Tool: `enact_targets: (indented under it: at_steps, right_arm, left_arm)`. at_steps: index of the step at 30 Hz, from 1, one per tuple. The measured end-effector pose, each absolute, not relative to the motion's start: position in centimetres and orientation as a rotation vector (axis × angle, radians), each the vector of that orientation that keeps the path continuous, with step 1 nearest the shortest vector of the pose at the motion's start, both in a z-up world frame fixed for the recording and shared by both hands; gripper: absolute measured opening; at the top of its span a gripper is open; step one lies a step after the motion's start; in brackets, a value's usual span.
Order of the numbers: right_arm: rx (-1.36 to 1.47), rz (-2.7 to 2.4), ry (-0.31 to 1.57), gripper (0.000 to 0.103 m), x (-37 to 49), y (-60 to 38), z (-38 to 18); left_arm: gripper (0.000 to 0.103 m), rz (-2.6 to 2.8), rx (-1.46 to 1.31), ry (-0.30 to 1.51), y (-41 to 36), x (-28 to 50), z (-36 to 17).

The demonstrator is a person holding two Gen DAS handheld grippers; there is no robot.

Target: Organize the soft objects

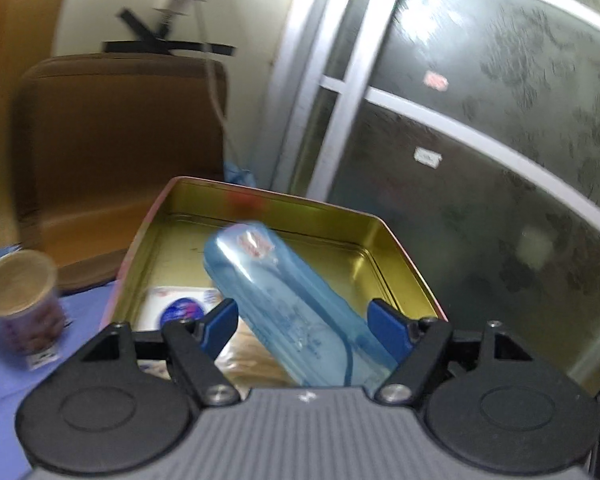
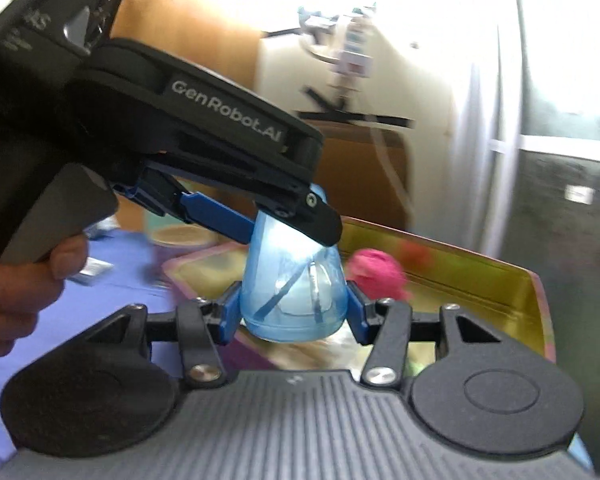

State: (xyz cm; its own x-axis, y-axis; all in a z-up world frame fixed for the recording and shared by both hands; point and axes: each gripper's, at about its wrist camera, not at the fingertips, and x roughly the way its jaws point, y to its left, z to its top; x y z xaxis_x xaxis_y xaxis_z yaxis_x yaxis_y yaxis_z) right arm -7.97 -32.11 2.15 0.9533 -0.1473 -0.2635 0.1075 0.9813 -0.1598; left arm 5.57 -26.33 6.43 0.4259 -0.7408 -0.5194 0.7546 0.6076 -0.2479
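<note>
A long soft blue translucent pouch [image 1: 284, 304] hangs over an open gold-lined tin [image 1: 340, 216]. My left gripper [image 1: 304, 324] is shut on one end of it. In the right wrist view my right gripper [image 2: 294, 312] is shut on the other end of the blue pouch [image 2: 292, 292], and the left gripper [image 2: 292, 228] clamps it from above. A pink fluffy ball [image 2: 376, 270] lies inside the tin [image 2: 500, 276]. A white packet with a blue logo [image 1: 180, 308] lies on the tin's floor.
A round can with a tan lid [image 1: 22, 300] stands left of the tin on a purple cloth [image 1: 4, 376]. A brown chair [image 1: 116, 140] stands behind it. A dark glass door [image 1: 480, 152] fills the right side.
</note>
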Motion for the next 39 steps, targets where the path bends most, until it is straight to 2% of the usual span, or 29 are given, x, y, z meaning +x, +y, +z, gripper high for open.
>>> enact_targets:
  at_steps: [6,9,19,32,39]
  right_arm:
    - [-0.154,-0.301,0.323,0.057,-7.1,-34.6,0.1]
    - [-0.125,-0.316,0.293,0.063,-7.3,-35.5,0.2]
    - [-0.097,-0.347,0.265,0.063,-8.1,-35.5,0.6]
    - [-0.032,-0.152,0.211,0.063,-7.9,-30.2,1.2]
    - [-0.036,-0.019,0.254,0.065,-6.6,-25.6,0.5]
  left_arm:
    - [0.077,-0.887,0.074,0.675,-27.8,5.8,4.4]
    - [0.079,-0.842,0.061,0.692,-26.7,6.3,3.9]
    - [0.084,-0.757,0.053,0.655,-22.6,5.6,4.2]
    - [0.088,-0.547,0.065,0.626,-13.2,3.7,3.4]
    - [0.090,-0.382,0.069,0.645,-7.7,4.3,1.4]
